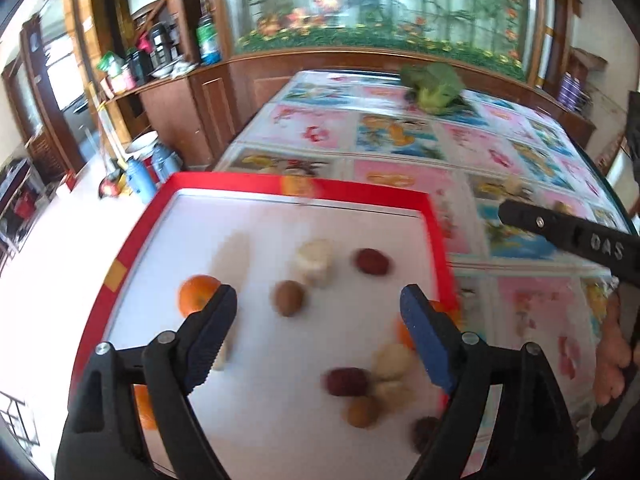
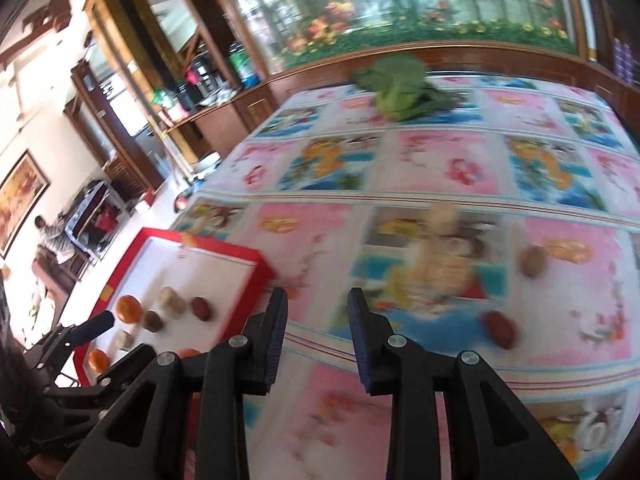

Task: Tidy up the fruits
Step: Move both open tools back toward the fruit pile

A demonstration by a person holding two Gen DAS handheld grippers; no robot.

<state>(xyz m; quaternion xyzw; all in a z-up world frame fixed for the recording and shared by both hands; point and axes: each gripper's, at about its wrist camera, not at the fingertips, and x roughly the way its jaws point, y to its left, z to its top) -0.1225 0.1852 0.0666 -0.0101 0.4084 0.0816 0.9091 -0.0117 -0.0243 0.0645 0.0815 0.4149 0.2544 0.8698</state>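
A red-rimmed white tray lies at the table's left edge. In it are an orange, a brown kiwi, a pale chunk, a dark red fruit and several more fruits nearer the camera. My left gripper hovers over the tray, open wide, with nothing between its pads. On the patterned tablecloth to the right lie a brown kiwi, a dark red fruit and a pale chunk. My right gripper hangs above the cloth beside the tray, jaws a little apart and empty.
A green broccoli lies at the far end of the table. Behind it runs a wooden counter with bottles under a large flower picture. Blue flasks stand on the floor left of the table. A hand shows at the right.
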